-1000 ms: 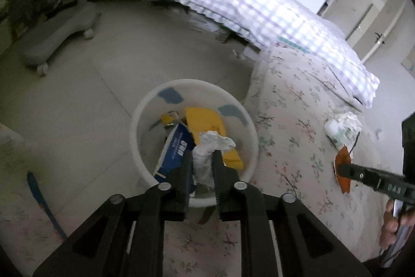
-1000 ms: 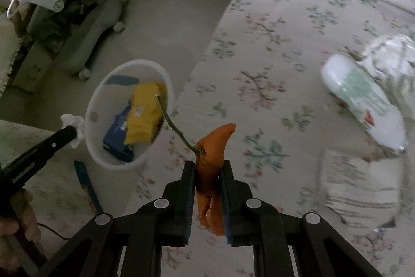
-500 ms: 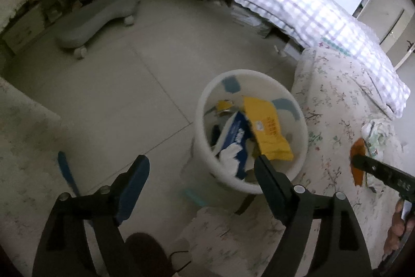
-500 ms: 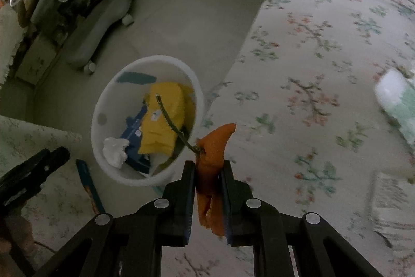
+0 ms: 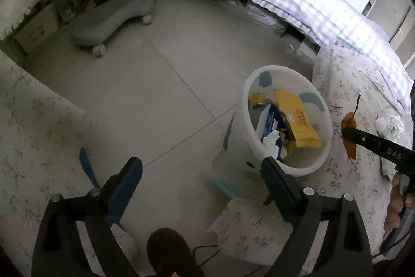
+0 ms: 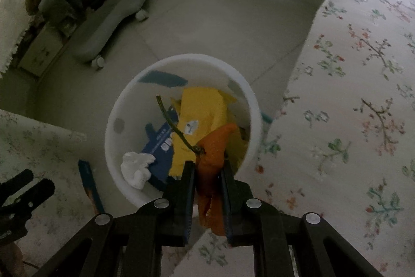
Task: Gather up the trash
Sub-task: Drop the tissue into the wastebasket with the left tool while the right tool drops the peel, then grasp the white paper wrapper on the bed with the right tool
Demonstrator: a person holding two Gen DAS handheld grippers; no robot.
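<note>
My left wrist camera looks steeply down from above the floor, with the white bin (image 5: 286, 118) off to its right. My right wrist camera faces down almost straight over that bin (image 6: 181, 121), closer; both views share it.

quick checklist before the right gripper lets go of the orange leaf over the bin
1. Grip on the load: right gripper is shut on the orange leaf, stem sticking out ahead. ok.
2. Position over target: in the right wrist view the leaf tip overlaps the white bin opening, but the left wrist view shows it beside the rim, over the floral cover. not ok.
3. Bin has room: yellow packet, blue box and white tissue lie inside, below the rim. ok.
4. Left gripper out of the way: open, empty, near the bin's edge. ok.
5. Height above the rim: cannot tell.
</note>
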